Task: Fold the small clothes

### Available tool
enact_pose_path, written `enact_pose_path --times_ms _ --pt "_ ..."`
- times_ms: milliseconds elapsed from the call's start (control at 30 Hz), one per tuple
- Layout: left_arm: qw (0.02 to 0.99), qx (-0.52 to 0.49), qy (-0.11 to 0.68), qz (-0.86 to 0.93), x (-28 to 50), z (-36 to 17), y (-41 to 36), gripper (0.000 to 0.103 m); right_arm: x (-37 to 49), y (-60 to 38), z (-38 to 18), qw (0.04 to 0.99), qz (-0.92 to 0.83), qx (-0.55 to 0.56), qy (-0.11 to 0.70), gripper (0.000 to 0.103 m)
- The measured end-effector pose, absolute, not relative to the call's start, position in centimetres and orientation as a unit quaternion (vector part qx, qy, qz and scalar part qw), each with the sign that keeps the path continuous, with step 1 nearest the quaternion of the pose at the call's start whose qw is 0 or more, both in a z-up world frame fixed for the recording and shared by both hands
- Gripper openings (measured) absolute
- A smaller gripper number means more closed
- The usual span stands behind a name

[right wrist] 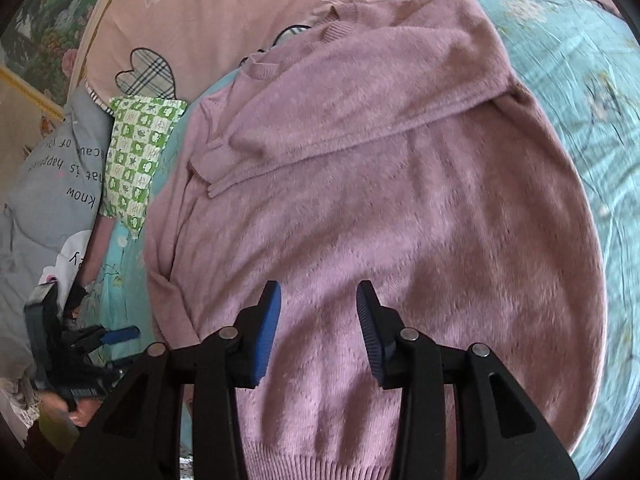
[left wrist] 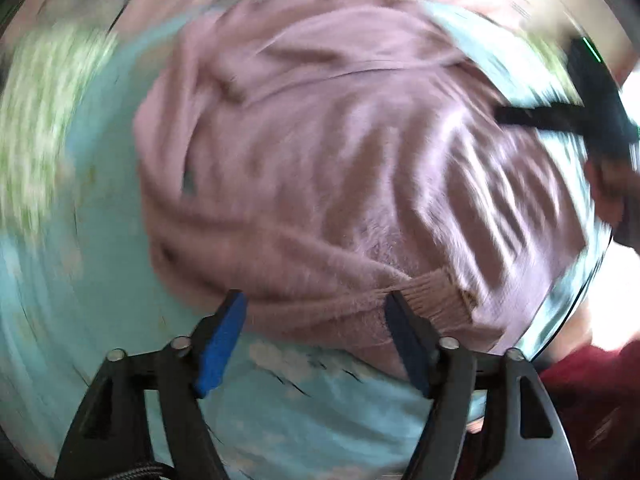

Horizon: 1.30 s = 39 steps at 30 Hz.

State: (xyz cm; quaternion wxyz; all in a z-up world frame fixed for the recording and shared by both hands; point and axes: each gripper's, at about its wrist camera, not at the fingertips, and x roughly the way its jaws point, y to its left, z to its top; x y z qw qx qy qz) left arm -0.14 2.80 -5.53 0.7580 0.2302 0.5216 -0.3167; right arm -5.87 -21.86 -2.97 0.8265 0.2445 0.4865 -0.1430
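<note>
A mauve fuzzy sweater (right wrist: 400, 208) lies flat on the light blue floral sheet (right wrist: 592, 100), with one sleeve (right wrist: 360, 116) folded across its chest. My right gripper (right wrist: 319, 288) hovers open over the sweater's lower body, near the ribbed hem (right wrist: 320, 468), with nothing between its pads. The left wrist view is blurred. There my left gripper (left wrist: 316, 300) stands wide open at the sweater's (left wrist: 340, 140) near edge, and a ribbed cuff (left wrist: 436, 292) lies just beside its right finger (left wrist: 404, 332). The pads press on nothing. The left gripper (right wrist: 100, 336) also shows at the right view's lower left.
A green-and-white checked cloth (right wrist: 136, 152) and a grey printed pillow (right wrist: 52, 200) lie left of the sweater. A pink quilt (right wrist: 220, 12) covers the far side. The right gripper (left wrist: 600, 112) and a hand (left wrist: 608, 188) show at the right. A dark red sleeve (left wrist: 592, 392) sits lower right.
</note>
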Motion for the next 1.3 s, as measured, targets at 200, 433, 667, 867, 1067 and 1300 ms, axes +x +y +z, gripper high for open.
enact_pose_path --times_ms 200,433,667,867,1067,1300 --pt "0.697 0.353 0.484 -0.394 -0.4 -7.5 0.5 0.074 -7.0 -22.3 -3.2 0.818 -0.156 0.268 0.485 0.041" --pt "0.620 0.415 0.490 -0.451 -1.7 -10.7 -0.3 0.074 -7.8 -23.0 -3.0 0.815 -0.168 0.274 0.483 0.041" --pt "0.650 0.368 0.502 -0.436 -0.9 -10.3 -0.6 0.007 -7.8 -24.2 -3.4 0.808 -0.181 0.277 0.487 0.041" --pt "0.761 0.204 0.464 -0.405 4.3 -1.9 -1.3 0.005 -7.5 -25.5 -2.4 0.821 -0.184 0.279 0.464 0.041" --pt "0.808 0.134 0.393 -0.418 9.7 4.2 -8.8 0.004 -7.3 -28.8 -0.6 0.833 -0.190 0.292 0.430 0.041" --pt "0.801 0.125 0.381 -0.445 13.6 3.0 -22.6 0.004 -8.1 -33.3 0.4 0.832 -0.236 0.308 0.397 0.041"
